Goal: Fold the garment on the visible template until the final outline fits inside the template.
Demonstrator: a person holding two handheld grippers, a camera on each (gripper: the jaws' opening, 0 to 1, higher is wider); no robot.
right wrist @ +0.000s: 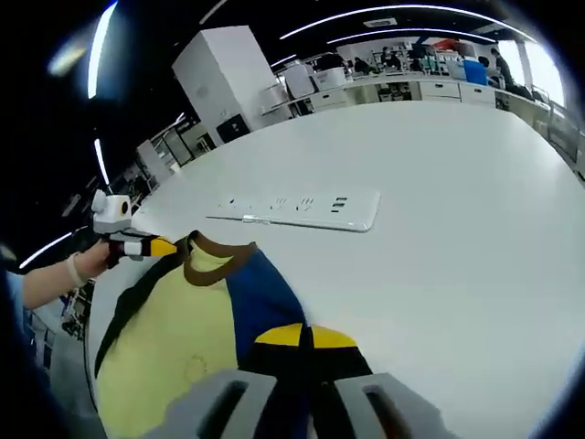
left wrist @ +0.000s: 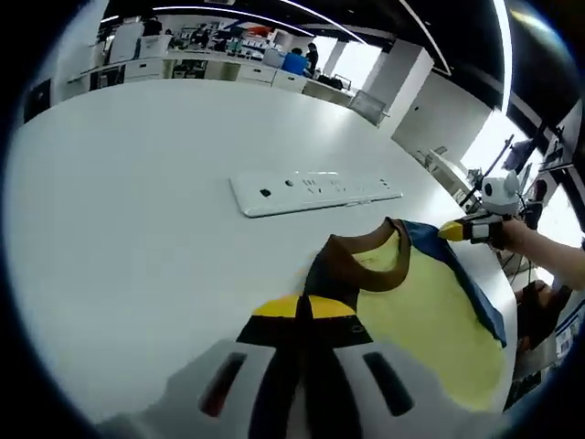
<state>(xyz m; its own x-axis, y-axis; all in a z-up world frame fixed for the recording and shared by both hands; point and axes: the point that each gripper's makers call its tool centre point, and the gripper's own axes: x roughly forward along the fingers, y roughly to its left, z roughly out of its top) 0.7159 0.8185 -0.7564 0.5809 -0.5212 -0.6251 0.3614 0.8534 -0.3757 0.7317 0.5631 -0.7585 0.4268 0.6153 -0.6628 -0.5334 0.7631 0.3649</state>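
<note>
A yellow garment (left wrist: 430, 311) with a brown collar (left wrist: 370, 240), a black panel on one side and a blue panel on the other lies on the white table (left wrist: 137, 201). My left gripper (left wrist: 303, 306) is shut on its black shoulder edge beside the collar. The right gripper (left wrist: 454, 230) comes in from the right, its yellow tips pinching the blue shoulder. In the right gripper view, my right gripper (right wrist: 306, 337) is shut on the blue panel of the garment (right wrist: 174, 338). The left gripper (right wrist: 151, 246) holds the far shoulder near the collar (right wrist: 215, 249).
A long white power strip (left wrist: 311, 192) (right wrist: 302, 210) lies on the table just beyond the collar. A person's hand (left wrist: 539, 247) (right wrist: 64, 274) carries each far gripper. Desks, cabinets and people stand far behind the table (right wrist: 457, 183). The table's edge runs close behind the garment's hem.
</note>
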